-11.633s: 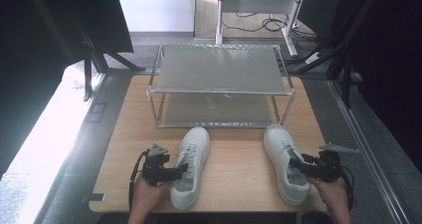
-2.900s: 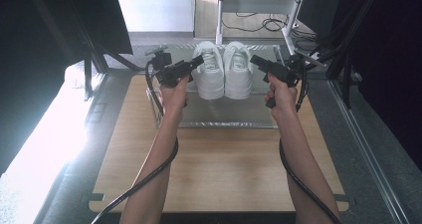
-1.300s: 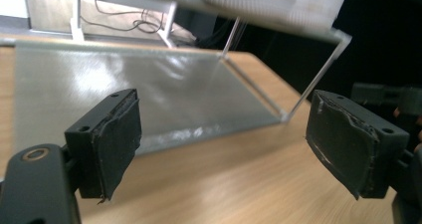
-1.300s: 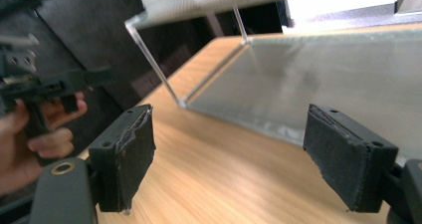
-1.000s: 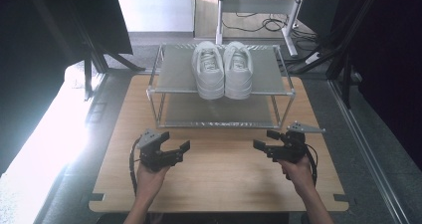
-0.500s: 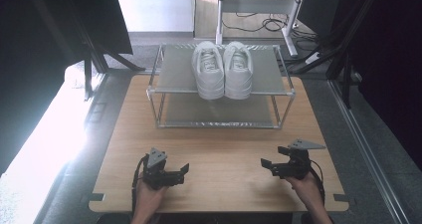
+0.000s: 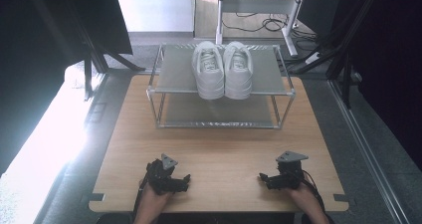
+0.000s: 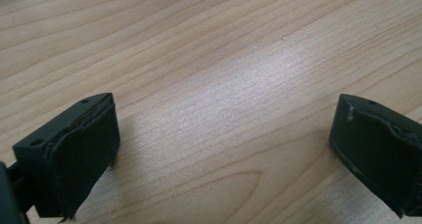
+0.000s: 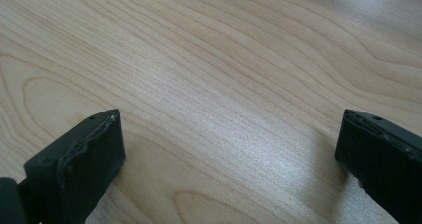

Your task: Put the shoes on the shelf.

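Sneakers (image 7: 222, 69), a white pair, stood side by side on the top shelf of the metal rack (image 7: 171, 77), touching each other, with the toes toward you. The rack stood at the far part of the wooden tabletop (image 7: 224, 149). Your two hands were well apart from the pair, at the near edge of the tabletop. Your left gripper (image 7: 179, 181) was low over the wood at the left, and its fingers (image 8: 82, 149) were wide with nothing between them, only bare wood. Your right gripper (image 7: 266, 179) was low at the right, and its fingers (image 9: 79, 159) had just been opening; they too were wide and held nothing.
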